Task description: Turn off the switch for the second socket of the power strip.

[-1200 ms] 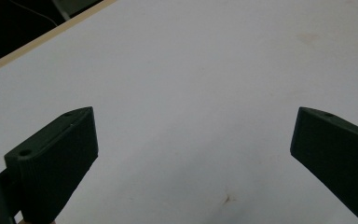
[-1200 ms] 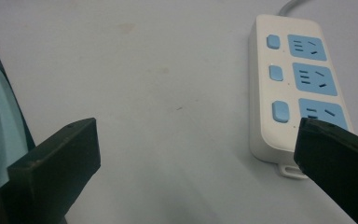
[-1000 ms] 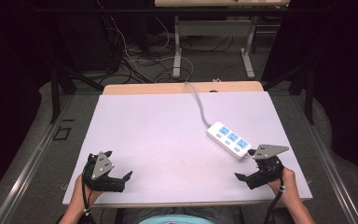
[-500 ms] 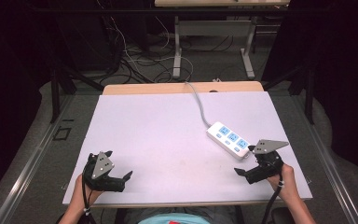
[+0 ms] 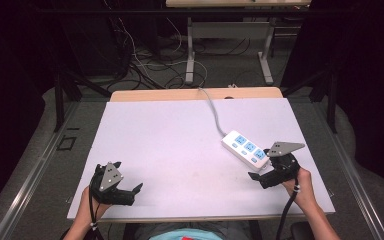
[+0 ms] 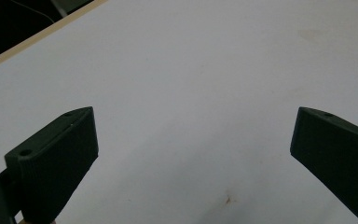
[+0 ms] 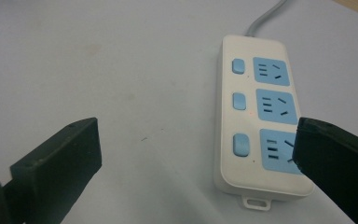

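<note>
A white power strip [image 5: 245, 148] [image 7: 256, 116] with three blue sockets and three blue switches lies on the right half of the white table [image 5: 180, 145]. Its grey cable [image 5: 211, 107] runs off the table's far edge. My right gripper [image 5: 258, 176] [image 7: 196, 154] hovers at the strip's near end, open, with its right jaw over the nearest socket and nothing between the jaws. My left gripper [image 5: 132, 192] [image 6: 191, 158] sits low at the front left of the table, open over bare surface.
A small brown stain [image 6: 228, 200] marks the table [image 6: 191, 70] just ahead of the left gripper. A wooden strip [image 5: 195, 94] borders the table's far edge. Beyond it are table legs and tangled cables [image 5: 145, 60] on the floor.
My right gripper has drifted slightly forward and left toward the power strip's near end. The left gripper has stayed put.
</note>
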A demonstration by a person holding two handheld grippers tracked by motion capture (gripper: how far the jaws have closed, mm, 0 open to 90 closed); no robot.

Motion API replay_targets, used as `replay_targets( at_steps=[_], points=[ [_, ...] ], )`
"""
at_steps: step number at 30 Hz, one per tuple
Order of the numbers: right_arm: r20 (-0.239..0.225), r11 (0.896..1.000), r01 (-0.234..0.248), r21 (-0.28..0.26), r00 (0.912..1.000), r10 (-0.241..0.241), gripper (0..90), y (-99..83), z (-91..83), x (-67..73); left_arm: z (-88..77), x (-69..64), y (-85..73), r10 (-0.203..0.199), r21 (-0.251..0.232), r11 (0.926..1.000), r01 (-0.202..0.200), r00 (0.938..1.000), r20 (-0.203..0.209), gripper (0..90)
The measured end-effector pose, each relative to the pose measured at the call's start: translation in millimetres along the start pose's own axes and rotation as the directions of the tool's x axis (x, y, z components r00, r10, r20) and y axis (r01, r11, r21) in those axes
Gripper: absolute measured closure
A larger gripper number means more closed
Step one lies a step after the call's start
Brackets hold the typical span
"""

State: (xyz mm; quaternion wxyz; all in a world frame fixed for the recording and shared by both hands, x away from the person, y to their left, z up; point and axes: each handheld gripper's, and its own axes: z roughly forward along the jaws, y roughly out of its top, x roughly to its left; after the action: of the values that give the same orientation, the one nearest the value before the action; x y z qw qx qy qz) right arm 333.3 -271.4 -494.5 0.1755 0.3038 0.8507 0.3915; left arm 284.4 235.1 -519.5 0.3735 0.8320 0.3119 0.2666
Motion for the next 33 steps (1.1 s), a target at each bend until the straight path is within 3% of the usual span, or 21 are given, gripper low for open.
replay_targets(
  at_steps=[19, 33],
  points=[
    [0.004, 1.0, 0.02, 0.017, 0.9998, -0.02, 1.3, 19.4, 10.4, -8.2, 1.3, -0.3, -0.4, 0.003, -0.002, 1.0, -0.003, 1.0, 0.009, 0.7],
    [0.0, 1.0, 0.006, 0.019, 1.0, -0.006, 1.8, 29.1, 18.4, -17.9, 1.4, 0.0, 0.0, 0.013, -0.003, 0.9999, -0.013, 0.9999, 0.005, 0.7]
  ],
)
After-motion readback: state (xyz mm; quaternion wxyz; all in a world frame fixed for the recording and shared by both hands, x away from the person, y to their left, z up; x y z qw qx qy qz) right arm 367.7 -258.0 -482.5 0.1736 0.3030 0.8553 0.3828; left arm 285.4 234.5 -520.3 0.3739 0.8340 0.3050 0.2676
